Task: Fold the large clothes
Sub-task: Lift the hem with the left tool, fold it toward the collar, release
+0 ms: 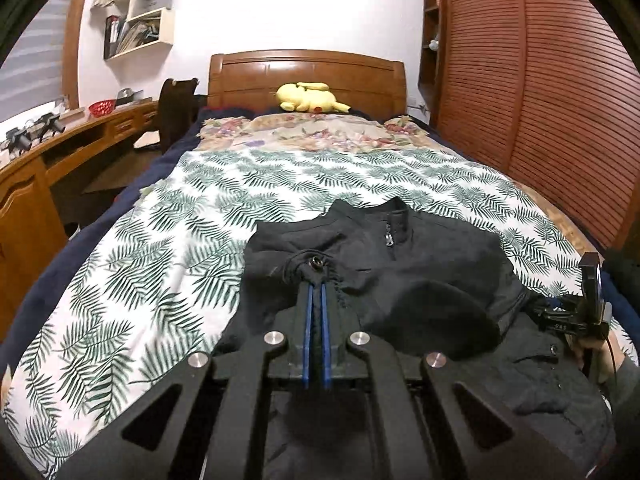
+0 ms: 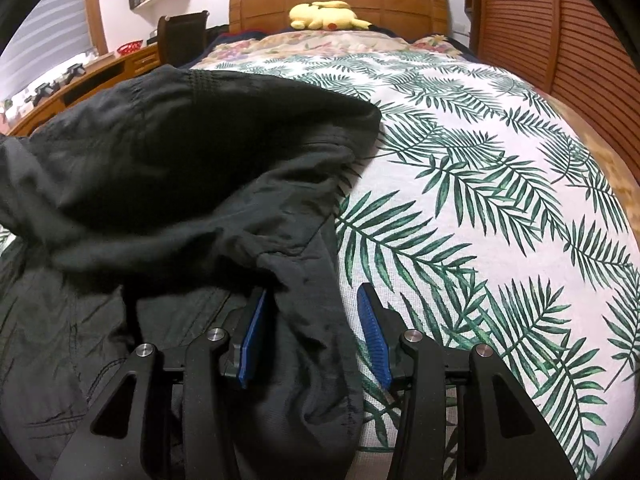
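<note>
Black jacket (image 1: 400, 280) fabric fills the near end of the bed, spread over the leaf-print sheet (image 1: 160, 260) with its zipped collar toward the headboard (image 1: 308, 72). Its left part is bunched and lifted: the left gripper (image 1: 316, 292) has its blue pads pressed together on a gathered fold of the cloth, beside a small metal snap. From the right wrist view the raised cloth arches over the rest of the garment like a dark hood. The right gripper (image 2: 316, 320) sits low at the jacket's right edge with its jaws parted; a strip of the fabric lies between the two blue pads, the left pad tucked against the cloth, the right pad over the bare sheet and not touching the garment. Farther up the bed lies a floral blanket (image 1: 304, 132), and a yellow plush toy (image 1: 310, 98) rests against the wooden headboard. A wooden desk (image 1: 60, 148) with a red bowl (image 1: 102, 108) runs along the left side, wall shelves (image 1: 136, 12) above it, and a slatted wooden wardrobe (image 1: 540, 100) stands on the right.
</note>
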Action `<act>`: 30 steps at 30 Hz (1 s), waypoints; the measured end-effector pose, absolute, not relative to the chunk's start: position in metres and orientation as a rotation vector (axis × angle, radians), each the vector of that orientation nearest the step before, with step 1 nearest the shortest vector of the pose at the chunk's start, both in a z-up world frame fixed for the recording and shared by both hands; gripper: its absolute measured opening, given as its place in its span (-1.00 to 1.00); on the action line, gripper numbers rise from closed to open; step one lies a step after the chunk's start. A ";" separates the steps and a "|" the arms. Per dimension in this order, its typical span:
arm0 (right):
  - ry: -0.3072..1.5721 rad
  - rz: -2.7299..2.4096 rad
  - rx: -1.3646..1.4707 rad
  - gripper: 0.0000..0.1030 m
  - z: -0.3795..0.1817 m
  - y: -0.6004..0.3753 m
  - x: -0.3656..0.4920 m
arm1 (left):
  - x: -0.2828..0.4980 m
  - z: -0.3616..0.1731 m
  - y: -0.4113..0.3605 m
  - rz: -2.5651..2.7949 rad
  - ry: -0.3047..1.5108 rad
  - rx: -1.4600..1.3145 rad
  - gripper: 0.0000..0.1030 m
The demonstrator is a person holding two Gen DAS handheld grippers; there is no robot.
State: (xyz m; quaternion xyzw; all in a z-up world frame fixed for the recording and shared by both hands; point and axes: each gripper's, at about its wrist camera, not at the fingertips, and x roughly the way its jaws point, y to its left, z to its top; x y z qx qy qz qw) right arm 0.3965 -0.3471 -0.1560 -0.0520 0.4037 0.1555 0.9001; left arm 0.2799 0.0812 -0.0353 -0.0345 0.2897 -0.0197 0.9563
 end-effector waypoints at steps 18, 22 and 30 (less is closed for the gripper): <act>0.823 0.268 -0.267 -0.52 -0.134 -0.331 0.431 | 0.272 -0.069 0.066 -0.105 0.724 0.003 -0.97; 0.873 0.242 -0.279 -0.50 -0.144 -0.327 0.430 | 0.273 -0.075 0.059 -0.118 0.753 0.023 -0.97; 0.817 0.330 -0.223 -0.27 -0.110 -0.329 0.402 | 0.261 -0.071 0.063 -0.145 0.745 0.001 -0.97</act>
